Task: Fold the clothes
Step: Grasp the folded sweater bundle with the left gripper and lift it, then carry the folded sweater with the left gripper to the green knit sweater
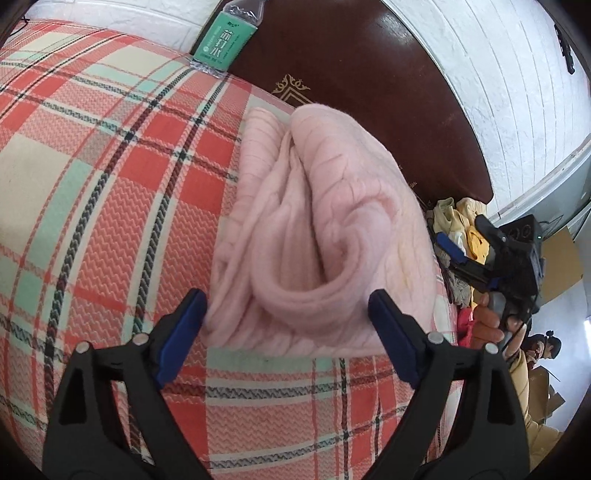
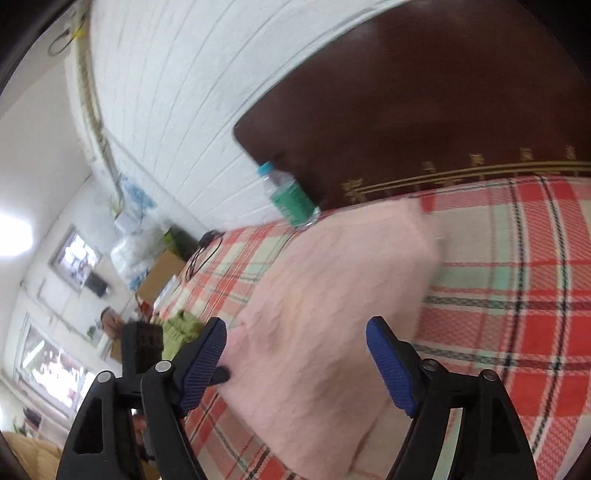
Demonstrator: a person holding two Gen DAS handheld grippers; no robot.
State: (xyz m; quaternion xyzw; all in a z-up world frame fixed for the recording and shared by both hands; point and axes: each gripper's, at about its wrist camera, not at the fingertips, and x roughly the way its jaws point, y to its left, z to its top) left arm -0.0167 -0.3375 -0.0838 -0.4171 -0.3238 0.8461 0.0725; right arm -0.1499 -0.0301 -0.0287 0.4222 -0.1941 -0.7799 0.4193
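- My L gripper (image 1: 286,325) spread wide, straddling sweater (image 1: 314,221) edge at 12, prob lining up a grab.
- R gripper (image 2: 295,363) spread too, empty, over sweater.
- Bottle (image 1: 225,35) at 11, clear of work.

Bottle (image 1: 227,35): green label, white Chinese characters running down it, large ones appear to read 苏打水; a small white logo mark sits above them, too small to read. In the right wrist view the same bottle's label (image 2: 293,201) is blurred, nothing legible.

Headboard (image 1: 354,85): gold ornamental crest, no lettering in the left wrist view. In the right wrist view a row of small gold marks sits above its gold stripe (image 2: 476,159), motion-blurred, unreadable.

No other text, numbers or signs legible.
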